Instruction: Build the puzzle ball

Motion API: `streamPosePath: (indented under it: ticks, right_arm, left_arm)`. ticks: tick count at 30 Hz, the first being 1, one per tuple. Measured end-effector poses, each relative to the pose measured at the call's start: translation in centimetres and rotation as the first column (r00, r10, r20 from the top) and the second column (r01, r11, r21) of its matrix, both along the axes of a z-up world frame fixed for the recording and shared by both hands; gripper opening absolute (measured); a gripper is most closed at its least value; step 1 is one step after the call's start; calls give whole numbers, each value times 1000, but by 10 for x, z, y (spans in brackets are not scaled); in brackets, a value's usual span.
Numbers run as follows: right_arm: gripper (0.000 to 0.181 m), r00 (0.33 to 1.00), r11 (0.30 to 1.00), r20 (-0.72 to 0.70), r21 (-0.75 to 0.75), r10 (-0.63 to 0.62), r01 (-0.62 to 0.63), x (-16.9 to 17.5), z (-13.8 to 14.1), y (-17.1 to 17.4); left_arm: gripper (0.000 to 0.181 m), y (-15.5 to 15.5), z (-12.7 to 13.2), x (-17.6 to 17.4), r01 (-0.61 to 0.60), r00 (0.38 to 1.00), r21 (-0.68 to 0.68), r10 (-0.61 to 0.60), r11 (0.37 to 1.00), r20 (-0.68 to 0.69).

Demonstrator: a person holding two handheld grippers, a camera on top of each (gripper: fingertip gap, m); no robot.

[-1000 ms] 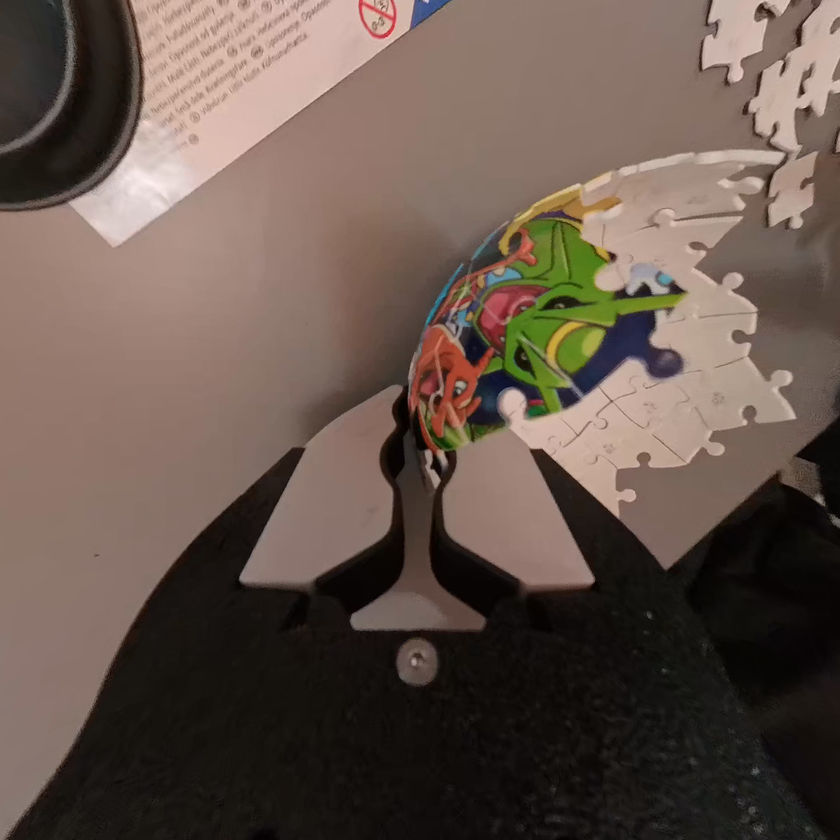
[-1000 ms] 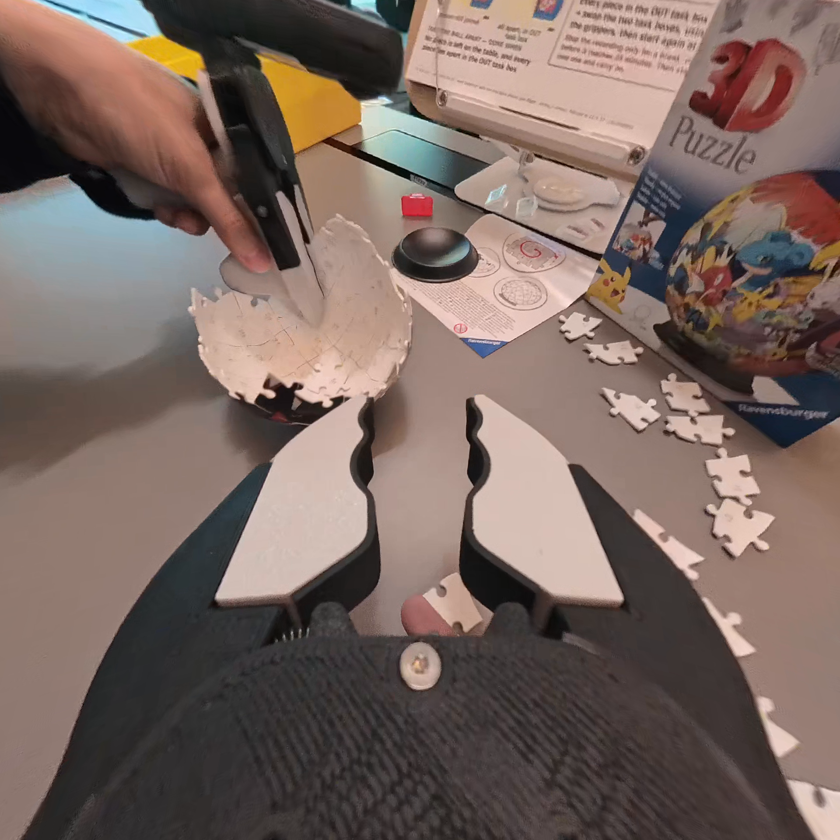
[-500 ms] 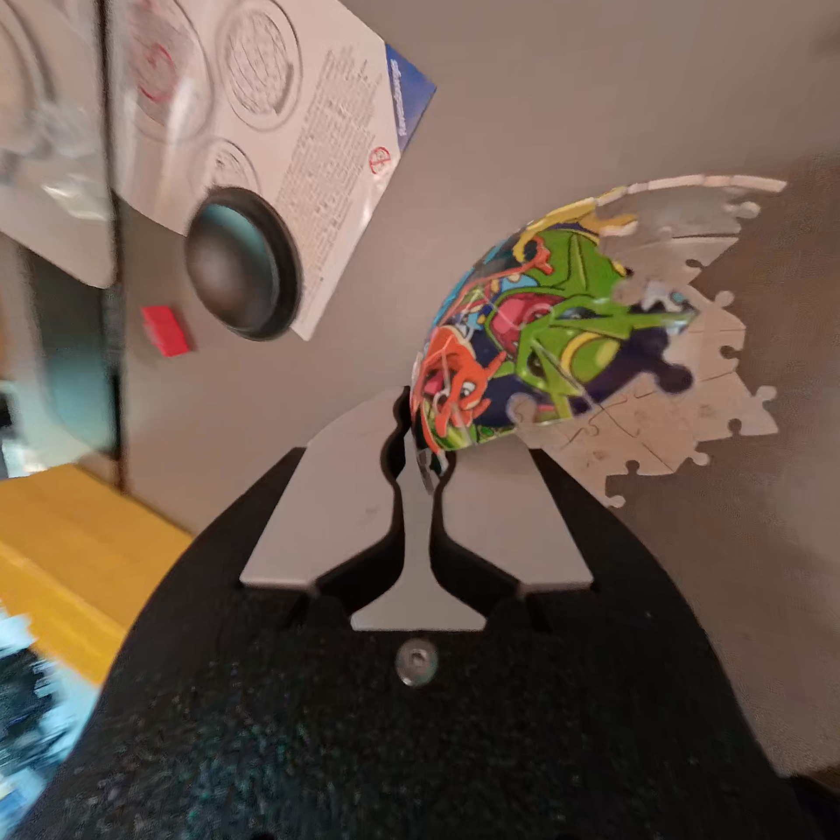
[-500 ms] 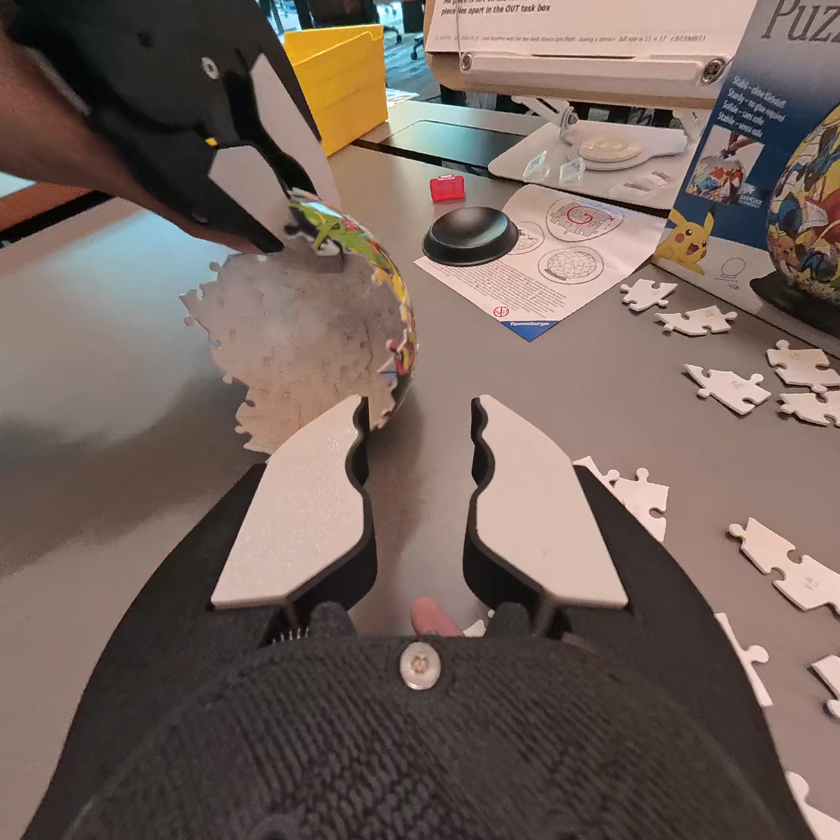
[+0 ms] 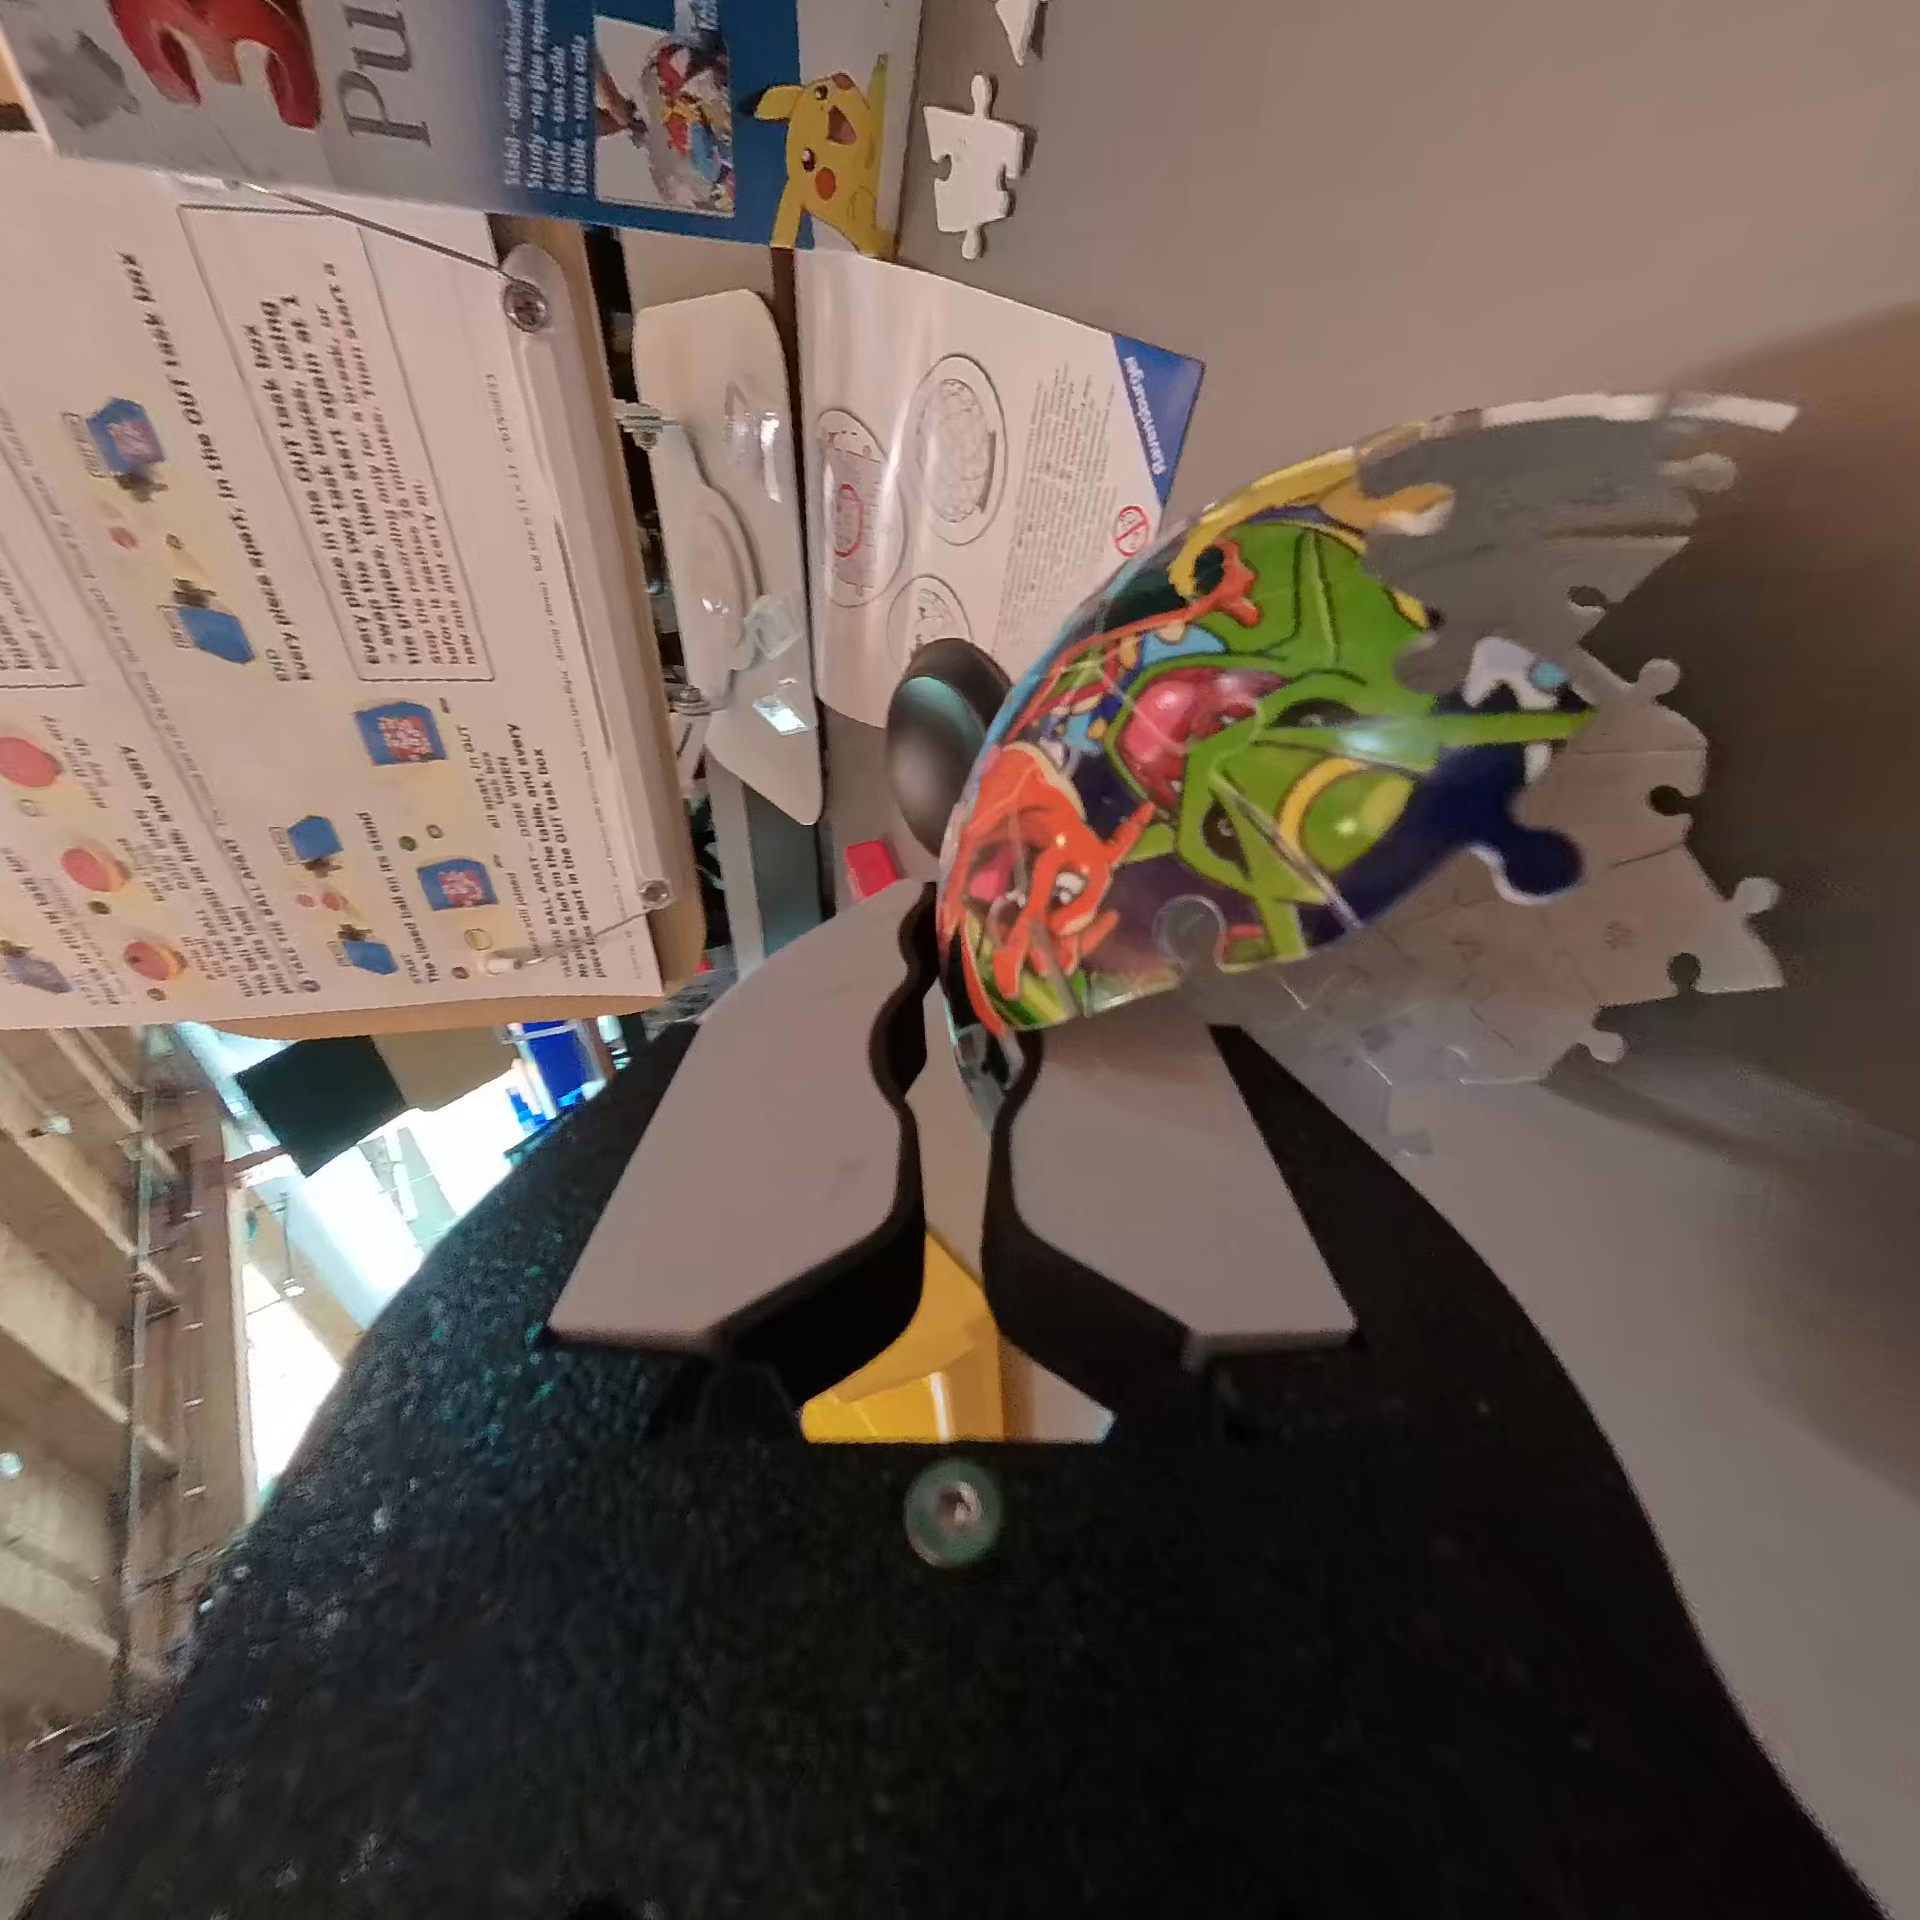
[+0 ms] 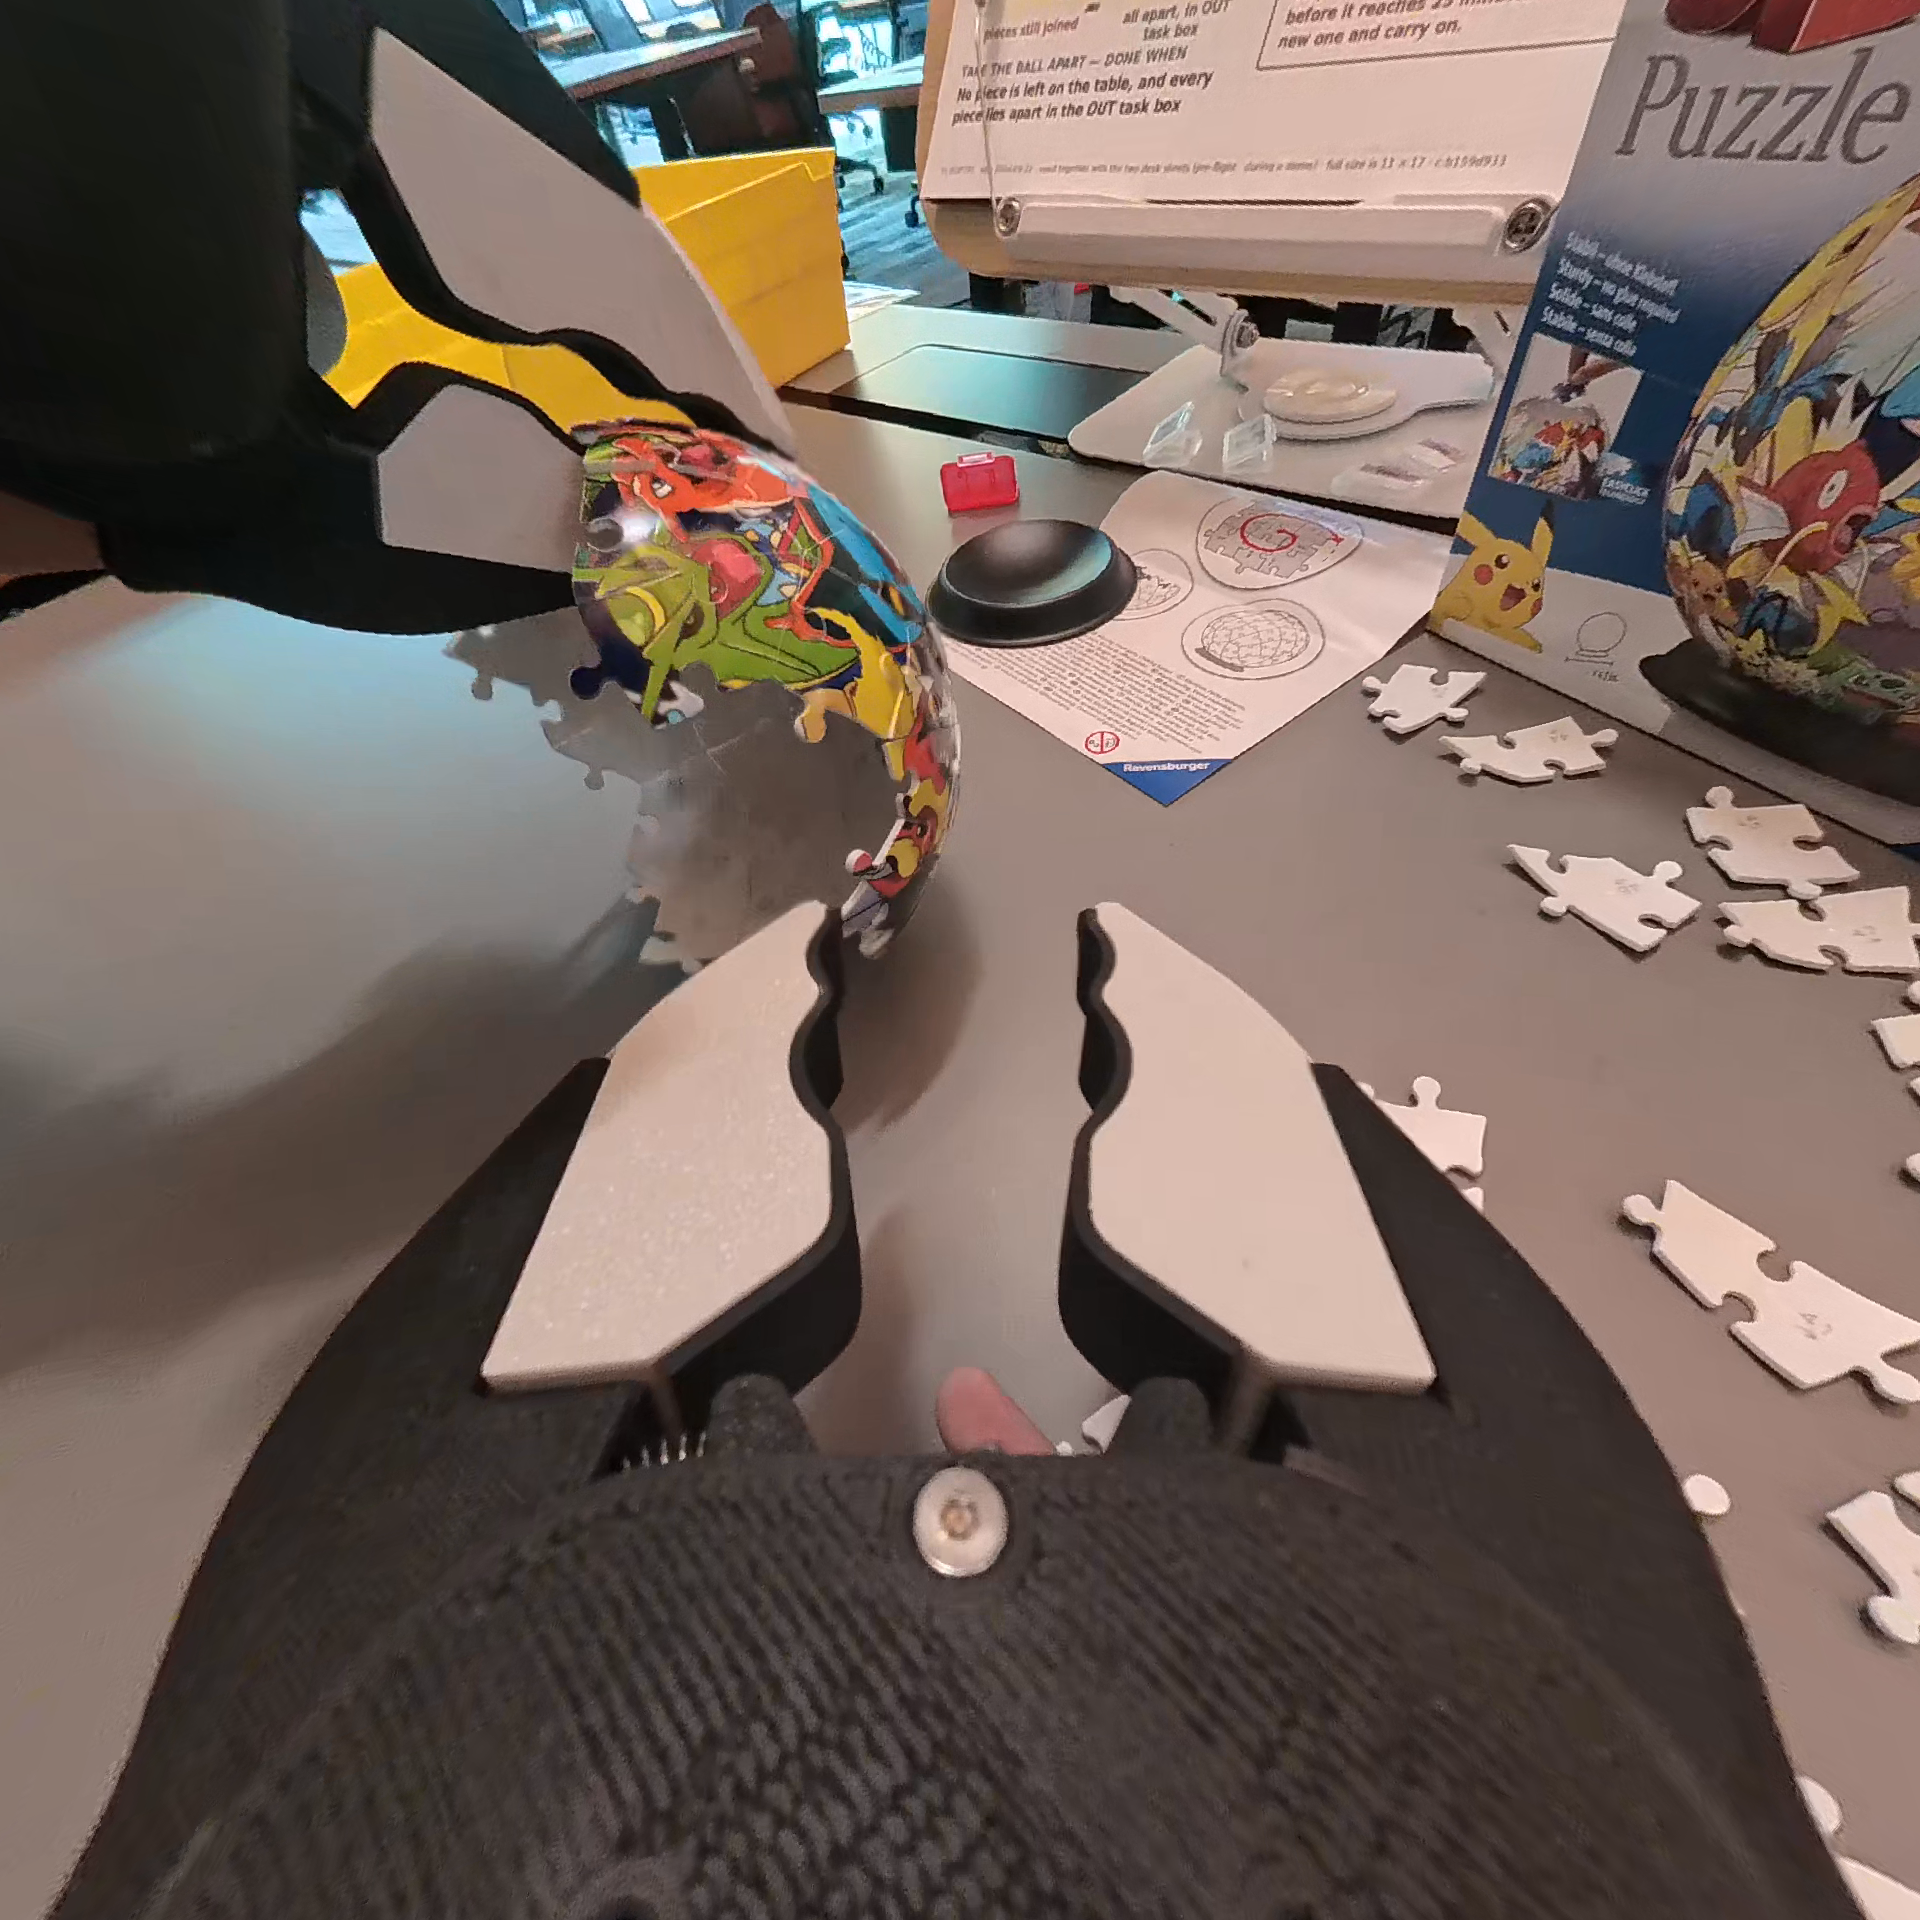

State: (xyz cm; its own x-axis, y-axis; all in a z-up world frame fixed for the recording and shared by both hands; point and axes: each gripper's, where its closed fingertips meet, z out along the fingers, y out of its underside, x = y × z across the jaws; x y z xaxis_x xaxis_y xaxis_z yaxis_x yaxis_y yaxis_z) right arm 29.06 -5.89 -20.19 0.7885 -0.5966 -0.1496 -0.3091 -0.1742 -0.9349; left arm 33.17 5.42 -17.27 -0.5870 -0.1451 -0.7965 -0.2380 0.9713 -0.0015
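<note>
Left claw (image 5: 961,997) pinched on the rim of the half-built puzzle ball (image 6: 769,623), a curved shell held tilted just above the grey worktop (image 6: 1195,914), printed side up and outward. Right claw (image 6: 956,977) gapes, nothing in it, just beside the shell's lower edge. Shell likely light, thin, stiff only along its curve; seams could pop under squeeze. Best hold: the rim, never across the dome. Loose pieces (image 6: 1600,888) lie to the right.

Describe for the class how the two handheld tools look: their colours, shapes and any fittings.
Both match. The right tool has a black textured body, one silver screw at its centre, and two flat pale grey fingers with wavy black inner edges. The left tool shows the same black body, silver screw and grey fingers. No cables or sleeves are visible.
</note>
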Motion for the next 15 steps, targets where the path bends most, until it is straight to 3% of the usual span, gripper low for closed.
streamPosePath:
  ticks: [15]
  right_arm:
    - [43, 995, 998, 82, 36, -50, 47, 9, 15, -12]
  left_arm:
    - [5, -22, 35, 4, 114, 951, 64, -128, 991, 283]
